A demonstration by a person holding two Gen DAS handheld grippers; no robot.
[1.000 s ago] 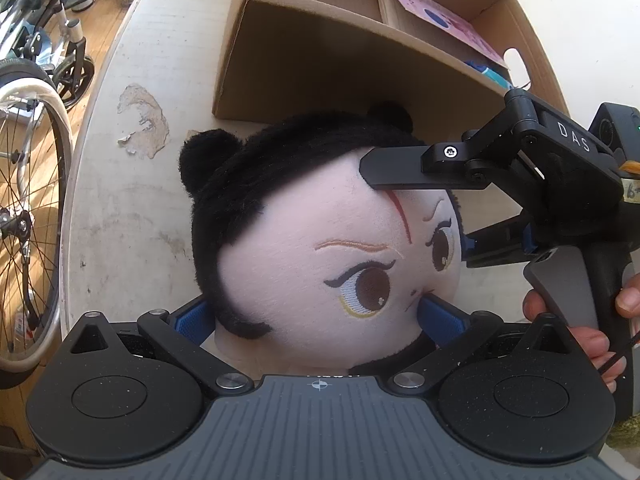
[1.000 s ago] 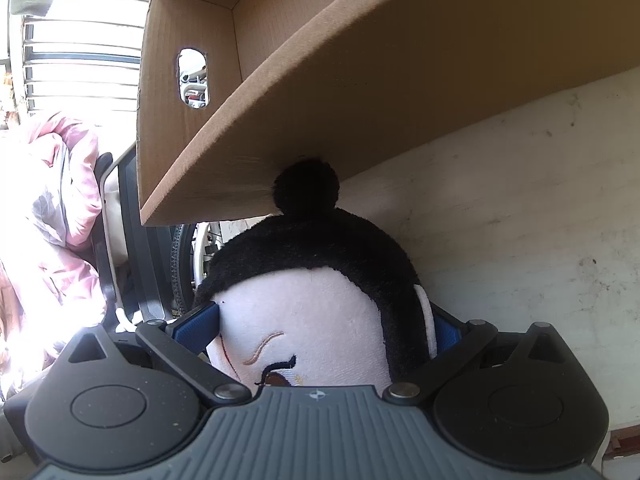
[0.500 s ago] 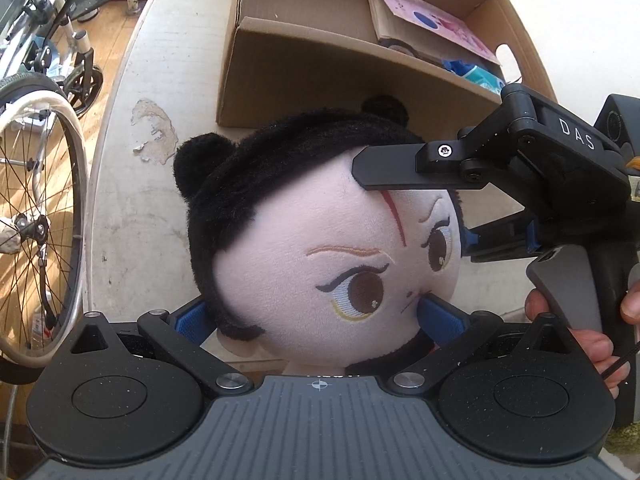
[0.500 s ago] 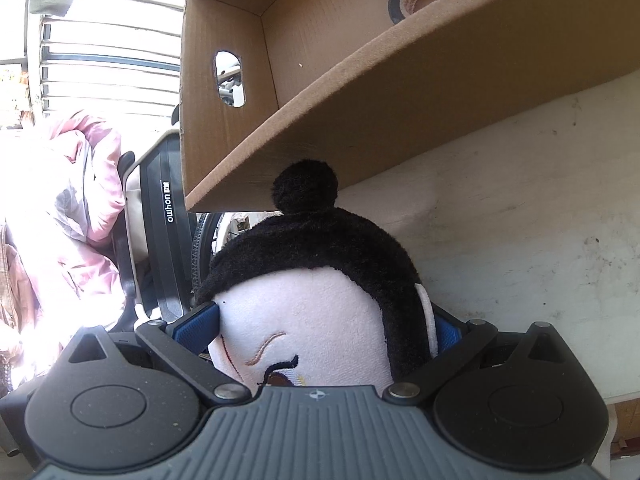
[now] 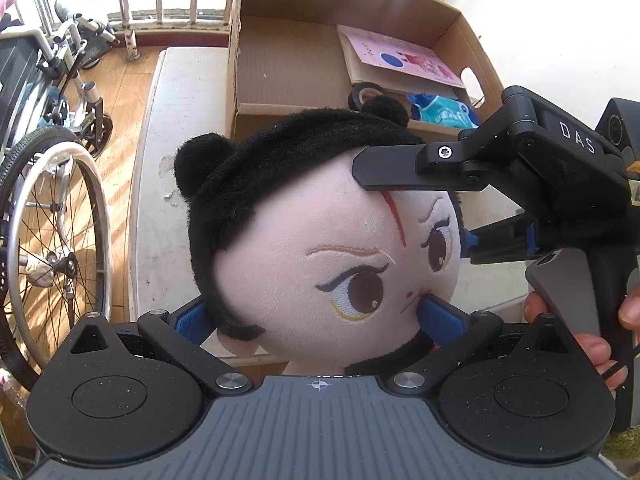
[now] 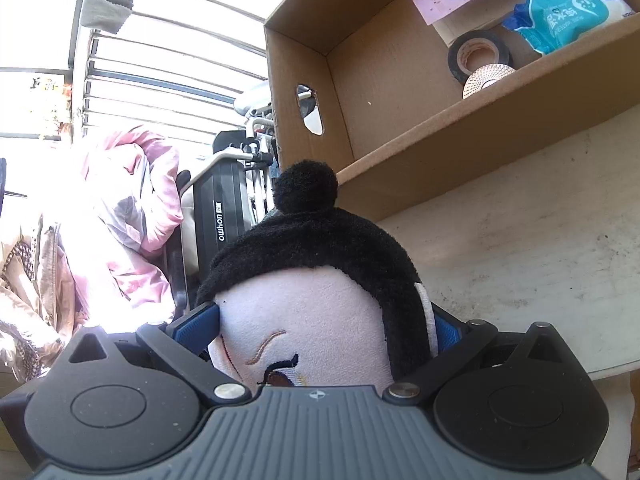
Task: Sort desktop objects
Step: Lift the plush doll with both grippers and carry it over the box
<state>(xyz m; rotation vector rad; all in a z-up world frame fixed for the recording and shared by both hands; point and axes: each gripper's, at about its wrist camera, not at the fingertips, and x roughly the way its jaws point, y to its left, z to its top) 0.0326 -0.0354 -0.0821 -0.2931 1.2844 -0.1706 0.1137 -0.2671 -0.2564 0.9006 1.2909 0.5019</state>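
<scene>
Item 1: left gripper (image 5: 316,312). Jaws clamped on the plush doll head (image 5: 320,240), blue pads (image 5: 438,314) pressed into the cheek on one side and the black hair on the other.

Item 2: right gripper (image 6: 324,322). Jaws likewise clamped on the same head, 1 finger across the forehead, the other at the far cheek, as the left wrist view shows. A hand (image 5: 572,332) grips its handle.

Item 3: plush doll head. Held by both grippers, face toward the left camera, 2 black buns on top. Against 1.0 s ago, it sits higher: the near wall of the cardboard box (image 5: 304,68) then blocked most of the interior, and now both views look over that wall onto the box floor. The white tabletop (image 5: 176,128) lies further below. Judgement: the lift is done or nearly so; the carry over the rim is the step in hand.

Item 4: cardboard box contents. Tape roll (image 6: 478,56), teal wipes packet (image 6: 568,10), pink card (image 5: 396,58), all in the right part. The left part of the floor is bare, a likely spot for the doll.

Item 5: surroundings. Wheelchair (image 5: 52,208) beside the table, pink jacket (image 6: 128,220) beyond.
</scene>
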